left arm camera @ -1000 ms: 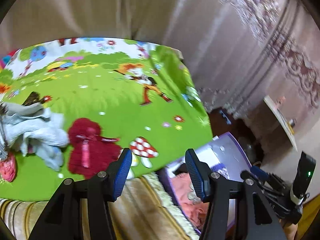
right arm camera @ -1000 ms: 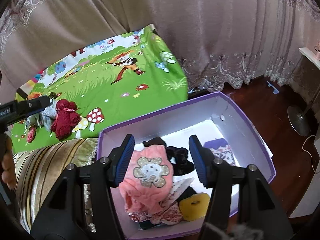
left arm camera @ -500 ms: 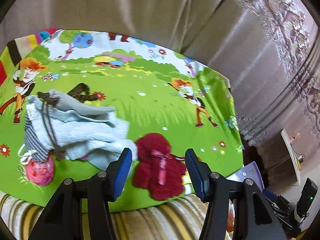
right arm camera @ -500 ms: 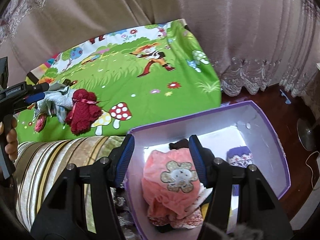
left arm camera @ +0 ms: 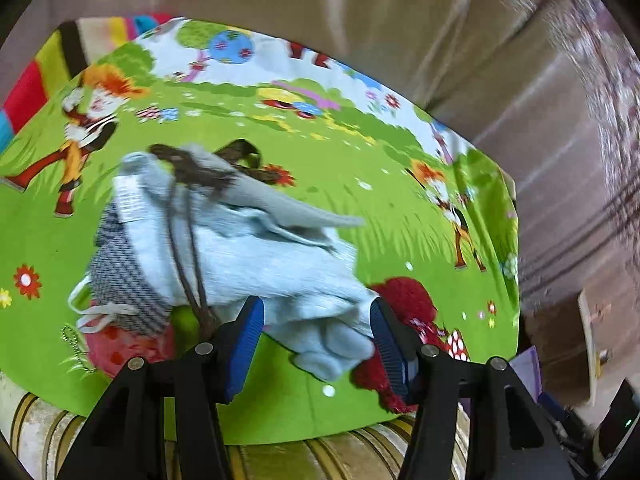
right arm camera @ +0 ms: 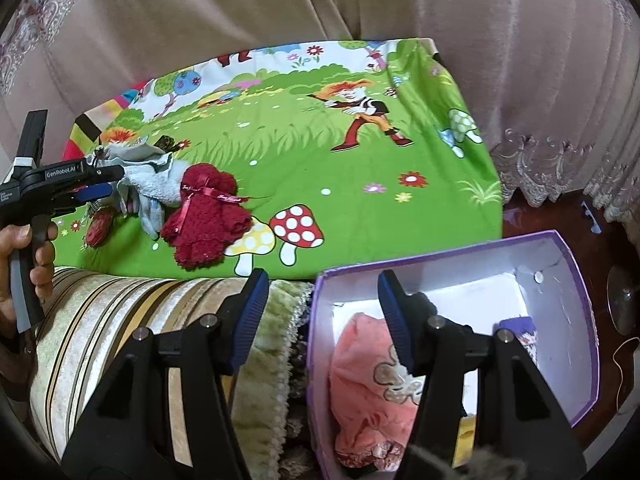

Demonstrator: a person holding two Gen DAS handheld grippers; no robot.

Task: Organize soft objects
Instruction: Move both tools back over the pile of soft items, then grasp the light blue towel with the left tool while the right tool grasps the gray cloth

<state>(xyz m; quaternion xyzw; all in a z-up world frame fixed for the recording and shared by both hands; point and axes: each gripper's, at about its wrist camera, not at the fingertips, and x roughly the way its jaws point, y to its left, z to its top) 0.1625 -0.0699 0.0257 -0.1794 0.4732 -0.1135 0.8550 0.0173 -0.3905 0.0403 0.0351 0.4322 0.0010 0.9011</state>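
A pale grey-blue knit garment (left arm camera: 256,256) lies bunched on the green cartoon blanket (left arm camera: 400,208). My left gripper (left arm camera: 316,344) is open, its blue pads on either side of the garment's near end, apart from it. A dark red fluffy piece (left arm camera: 412,308) lies just right of it, and a pink-red ball (left arm camera: 120,344) at the left. In the right wrist view the garment (right arm camera: 152,180) and red piece (right arm camera: 208,216) lie far left, with the left gripper (right arm camera: 100,184) beside them. My right gripper (right arm camera: 320,308) is open and empty over the edge of the purple box (right arm camera: 580,320).
The box holds a pink cloth with a flower patch (right arm camera: 372,380), a purple knit item (right arm camera: 520,332) and a yellow piece. A striped sofa arm (right arm camera: 120,320) lies under both grippers. Curtains (right arm camera: 520,60) hang behind, wooden floor at right.
My left gripper has swung left and closer, from the red piece to the grey-blue garment. My right gripper has drifted left, from over the box's middle to its left edge.
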